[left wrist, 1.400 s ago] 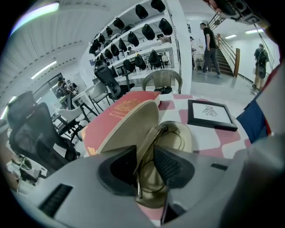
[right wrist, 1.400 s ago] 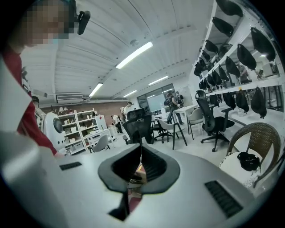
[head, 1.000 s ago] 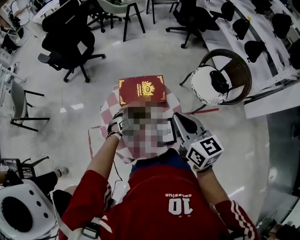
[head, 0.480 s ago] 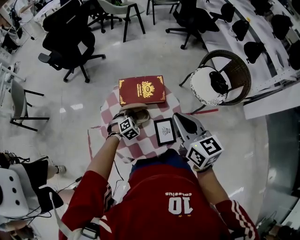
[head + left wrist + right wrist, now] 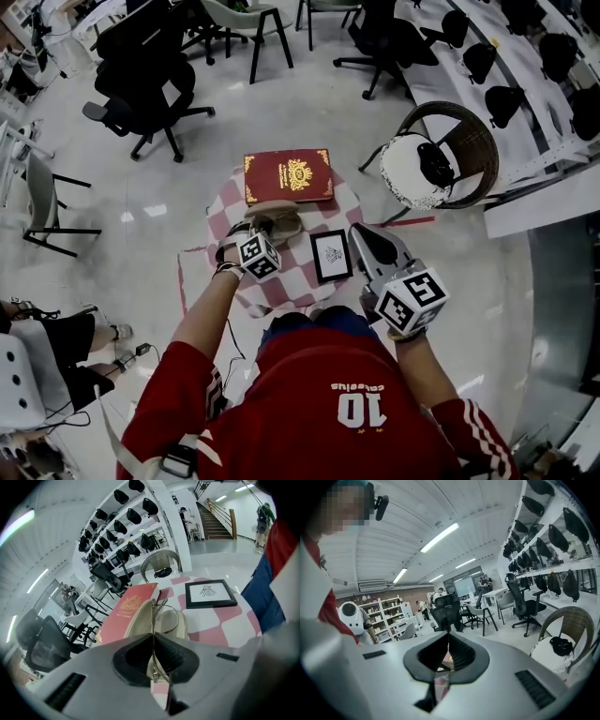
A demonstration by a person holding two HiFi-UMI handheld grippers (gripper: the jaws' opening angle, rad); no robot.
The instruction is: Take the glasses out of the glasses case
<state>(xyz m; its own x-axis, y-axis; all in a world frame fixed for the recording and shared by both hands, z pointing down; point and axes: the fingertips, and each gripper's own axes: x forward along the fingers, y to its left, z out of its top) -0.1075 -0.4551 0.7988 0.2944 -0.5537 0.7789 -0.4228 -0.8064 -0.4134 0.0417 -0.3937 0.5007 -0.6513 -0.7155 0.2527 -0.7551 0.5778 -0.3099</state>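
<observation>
While pinching the thin gold-wire glasses (image 5: pixel 153 616) edge-on in the left hand-held gripper (image 5: pixel 152 641) (jaws just now closing in, nearly pressed together with only the wire frame between the pads), held with the lenses over the hollow of the open beige glasses case (image 5: pixel 133 625). Resting on the pink-checked table (image 5: pixel 281 286), that case, just in front of a red book (image 5: pixel 288 175) and beside a black-framed picture (image 5: pixel 331 256). At the table's right edge, above the near corner of the picture, the right hand-held gripper (image 5: pixel 449 644), jaws pressed together on nothing.
</observation>
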